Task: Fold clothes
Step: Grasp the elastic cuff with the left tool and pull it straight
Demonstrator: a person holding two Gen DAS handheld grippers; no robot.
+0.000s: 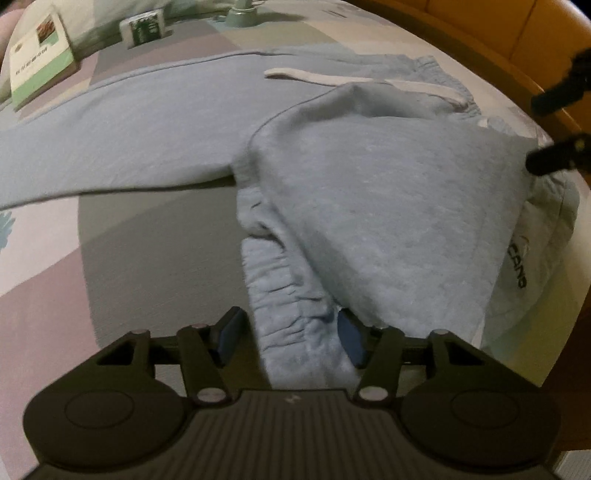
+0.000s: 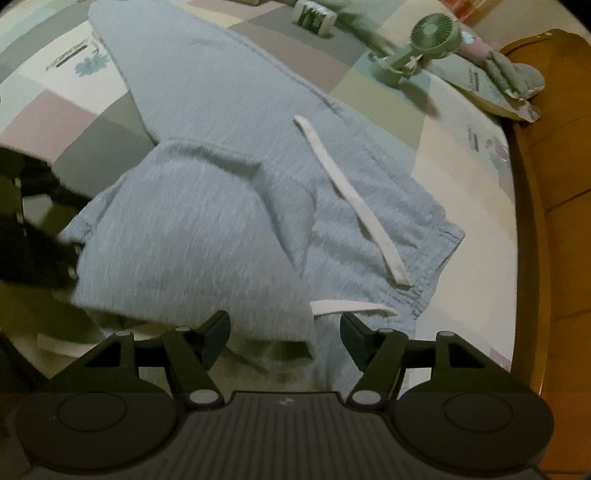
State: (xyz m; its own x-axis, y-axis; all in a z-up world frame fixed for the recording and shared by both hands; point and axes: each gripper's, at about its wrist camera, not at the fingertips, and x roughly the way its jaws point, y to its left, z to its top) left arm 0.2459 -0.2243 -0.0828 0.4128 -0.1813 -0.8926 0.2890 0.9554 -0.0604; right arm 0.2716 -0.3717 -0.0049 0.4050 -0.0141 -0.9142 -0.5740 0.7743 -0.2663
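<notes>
light blue sweatpants [image 1: 369,184] lie on the bed [image 1: 44,266], on a patchwork sheet of grey, pink and cream blocks. one leg runs flat toward the far left; the other is folded back over the waist area, its gathered cuff [image 1: 288,295] nearest the left tongs [image 1: 290,338]. left tongs: apart, blue pads either side of the cuff fabric, cloth between them but not pinched (contact on the right pad unclear). right tongs [image 2: 284,338]: apart, hovering over the folded edge near the waistband [image 2: 417,295]; nothing gripped. white drawstring [image 2: 351,199] lies across the upper fabric. far side of the bed: small green fan [image 2: 417,44], a book [image 1: 37,59], a small box [image 1: 142,29]. wooden bed frame [image 2: 554,184] along the right edge.
</notes>
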